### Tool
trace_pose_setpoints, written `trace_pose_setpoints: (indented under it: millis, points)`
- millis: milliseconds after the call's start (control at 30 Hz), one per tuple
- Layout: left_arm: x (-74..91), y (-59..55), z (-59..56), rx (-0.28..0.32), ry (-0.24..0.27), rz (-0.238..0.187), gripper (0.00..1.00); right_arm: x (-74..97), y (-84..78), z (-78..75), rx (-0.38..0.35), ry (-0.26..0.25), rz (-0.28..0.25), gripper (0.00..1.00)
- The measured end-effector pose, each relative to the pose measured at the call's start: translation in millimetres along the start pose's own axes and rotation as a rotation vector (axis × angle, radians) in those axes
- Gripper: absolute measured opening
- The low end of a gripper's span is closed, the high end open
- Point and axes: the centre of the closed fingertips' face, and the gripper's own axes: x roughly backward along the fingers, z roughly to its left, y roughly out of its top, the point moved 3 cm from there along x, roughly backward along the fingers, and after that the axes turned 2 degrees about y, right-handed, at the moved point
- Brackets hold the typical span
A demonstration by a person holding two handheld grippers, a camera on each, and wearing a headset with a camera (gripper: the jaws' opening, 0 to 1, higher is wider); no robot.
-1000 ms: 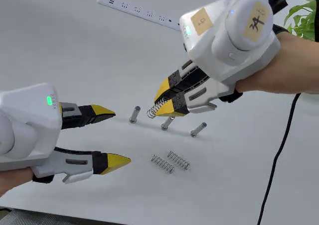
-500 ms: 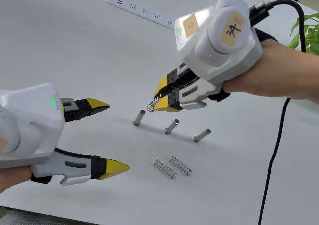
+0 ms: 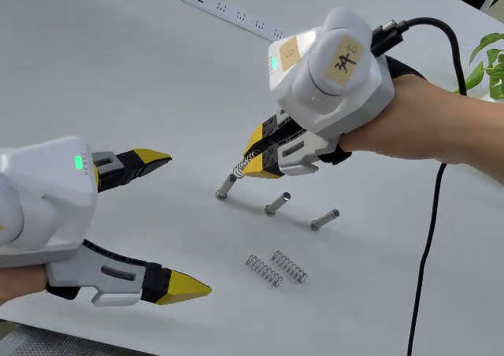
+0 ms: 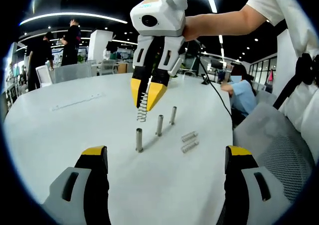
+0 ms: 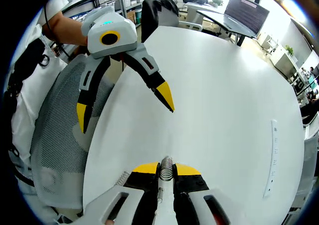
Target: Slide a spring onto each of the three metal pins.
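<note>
Over the table's [image 3: 118,72] middle, the right gripper [image 3: 253,157] pinches a spring [image 3: 240,168] by its upper coils. It has drifted from the middle pin [image 3: 276,204] to the end pin [image 3: 226,187], and the spring's tip now hangs just above that pin's head, so threading looks about to begin. Toward the near edge, the left gripper [image 3: 183,226] is spread wide and empty, near two loose springs [image 3: 276,268].
</note>
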Motion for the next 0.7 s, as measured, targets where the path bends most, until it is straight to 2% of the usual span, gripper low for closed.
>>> trace_pose_setpoints:
  millis: [700]
  points:
    - [-4.9, 1.6, -0.8, 0.017, 0.0, -0.019, 0.98, -9.9, -5.0, -2.8, 0.024, 0.022, 0.04, 0.06]
